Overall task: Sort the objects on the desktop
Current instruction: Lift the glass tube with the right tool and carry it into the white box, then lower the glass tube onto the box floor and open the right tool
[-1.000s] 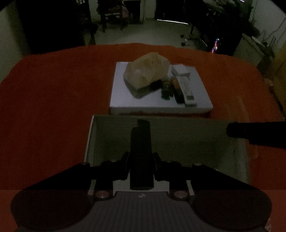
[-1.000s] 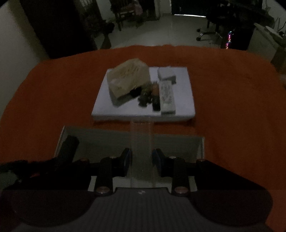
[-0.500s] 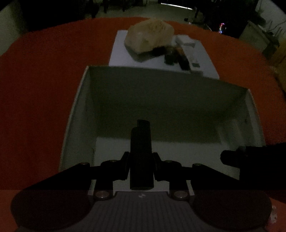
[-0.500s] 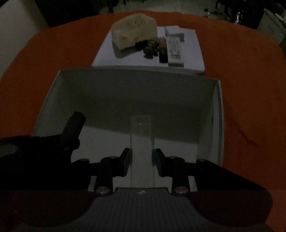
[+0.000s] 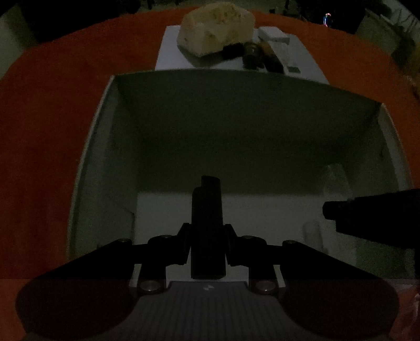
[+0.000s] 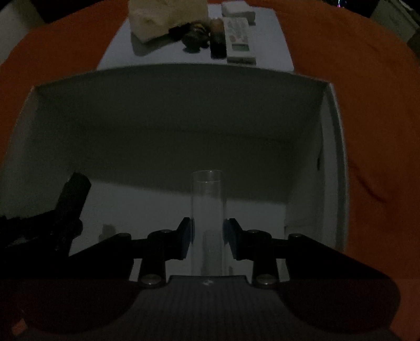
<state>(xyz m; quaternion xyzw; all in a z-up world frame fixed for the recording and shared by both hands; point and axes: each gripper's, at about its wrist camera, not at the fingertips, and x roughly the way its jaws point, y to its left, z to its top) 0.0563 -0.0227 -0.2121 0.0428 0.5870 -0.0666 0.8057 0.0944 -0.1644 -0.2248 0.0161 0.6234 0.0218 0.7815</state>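
Observation:
My left gripper (image 5: 207,230) is shut on a black cylindrical object (image 5: 208,209) that stands up between its pads, low inside an open white box (image 5: 86,162). My right gripper (image 6: 207,230) is shut on a clear tube (image 6: 208,204), also down inside the same box (image 6: 338,162). In the right wrist view the black object (image 6: 74,194) and the left gripper show at the left. In the left wrist view the right gripper's dark body enters from the right edge, with the faint clear tube (image 5: 336,178) beyond it.
Beyond the box lies a flat white lid (image 5: 170,55) carrying a pale crumpled bag (image 5: 215,28), small dark bottles (image 5: 252,55), a remote control (image 6: 237,36) and a white block (image 6: 237,9). Everything rests on an orange tablecloth (image 5: 52,105). The room is dim.
Both grippers have sunk from above the box rim down into the box, tilting more steeply downward. The box walls now fill both views. Both grips are unchanged.

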